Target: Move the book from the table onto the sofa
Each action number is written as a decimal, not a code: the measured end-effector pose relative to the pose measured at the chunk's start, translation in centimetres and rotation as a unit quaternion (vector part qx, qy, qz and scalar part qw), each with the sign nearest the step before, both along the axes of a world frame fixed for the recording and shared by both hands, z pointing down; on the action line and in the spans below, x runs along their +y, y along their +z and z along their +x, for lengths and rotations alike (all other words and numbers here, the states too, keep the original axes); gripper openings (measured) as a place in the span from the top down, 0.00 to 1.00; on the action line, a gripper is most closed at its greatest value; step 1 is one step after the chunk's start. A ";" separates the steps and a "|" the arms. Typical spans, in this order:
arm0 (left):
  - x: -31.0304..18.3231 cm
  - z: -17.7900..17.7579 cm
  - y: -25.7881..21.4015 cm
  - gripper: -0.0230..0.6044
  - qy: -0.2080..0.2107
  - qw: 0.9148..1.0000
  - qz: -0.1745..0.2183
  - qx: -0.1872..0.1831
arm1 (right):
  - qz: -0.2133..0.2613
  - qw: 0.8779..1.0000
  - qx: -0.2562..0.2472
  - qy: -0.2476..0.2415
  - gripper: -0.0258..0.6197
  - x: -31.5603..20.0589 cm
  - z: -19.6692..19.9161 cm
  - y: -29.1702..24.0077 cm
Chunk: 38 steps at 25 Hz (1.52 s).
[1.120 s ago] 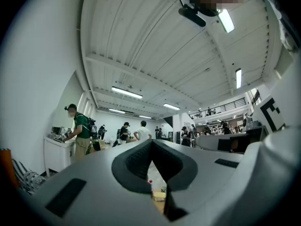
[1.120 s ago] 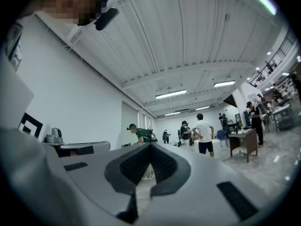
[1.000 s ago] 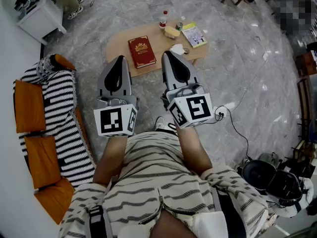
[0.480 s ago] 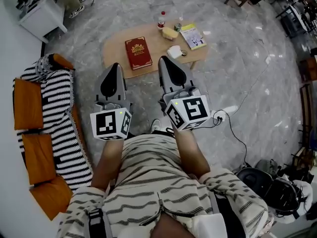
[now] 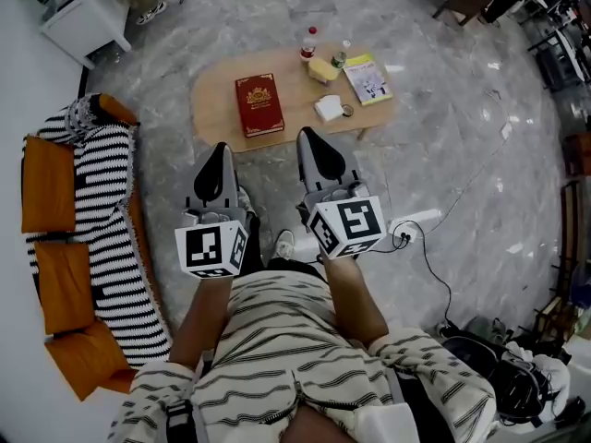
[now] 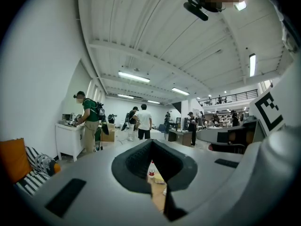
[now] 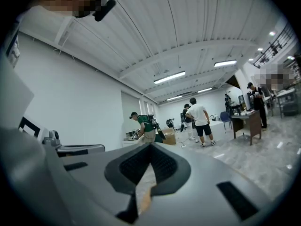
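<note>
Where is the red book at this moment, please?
In the head view, the book lies flat on the left part of the table, ahead of the left gripper; the sofa is at the far left.

I read grey marbled floor (image 5: 480, 137) across the head view, with white wall (image 5: 11, 81) down the left edge. Sofa (image 5: 46, 192) with orange cushions at left, low wooden table (image 5: 217, 109) upper centre, white cabinet (image 5: 88, 17) upper left. Gripper views: white ribbed ceiling (image 6: 155, 27), strip lights (image 6: 134, 76) lit.
</note>
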State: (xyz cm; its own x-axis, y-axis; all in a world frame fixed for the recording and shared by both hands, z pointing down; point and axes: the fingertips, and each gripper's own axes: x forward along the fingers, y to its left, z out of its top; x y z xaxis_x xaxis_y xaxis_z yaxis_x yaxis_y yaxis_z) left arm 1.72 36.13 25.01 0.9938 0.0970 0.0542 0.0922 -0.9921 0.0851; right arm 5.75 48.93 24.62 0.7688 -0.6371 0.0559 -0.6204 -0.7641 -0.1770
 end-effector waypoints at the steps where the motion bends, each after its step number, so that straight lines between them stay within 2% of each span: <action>1: -0.1 0.5 0.4 0.98 0.001 1.000 -0.003 -0.004 | -0.001 1.000 -0.003 0.000 0.95 -0.2 0.5 0.3; 8: -2.2 6.4 2.8 0.98 0.012 0.999 -0.023 -0.022 | -0.013 1.000 -0.021 0.005 0.95 -3.0 5.5 2.4; 21: -9.3 19.4 7.1 0.98 0.041 0.996 -0.044 -0.069 | -0.038 0.996 -0.072 0.031 0.95 -10.2 18.2 7.0; 27: -11.7 22.5 10.3 0.98 0.052 0.993 -0.054 -0.095 | -0.057 0.993 -0.099 0.030 0.95 -13.1 21.1 10.2; 33: -12.2 24.0 14.2 0.98 0.055 0.987 -0.066 -0.137 | -0.070 0.988 -0.133 0.037 0.95 -13.4 23.0 13.9; 38: -11.9 25.9 17.1 0.98 0.053 0.984 -0.072 -0.154 | -0.078 0.987 -0.140 0.015 0.95 -13.4 24.9 16.9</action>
State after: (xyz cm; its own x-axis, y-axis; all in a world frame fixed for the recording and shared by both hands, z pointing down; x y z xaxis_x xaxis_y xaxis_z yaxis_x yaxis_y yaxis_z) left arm 27.60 24.21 42.16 0.9160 0.2285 0.3298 0.1426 -0.9537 0.2647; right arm 30.70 35.53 41.50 0.7279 -0.5807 0.3646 -0.5397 -0.8132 -0.2178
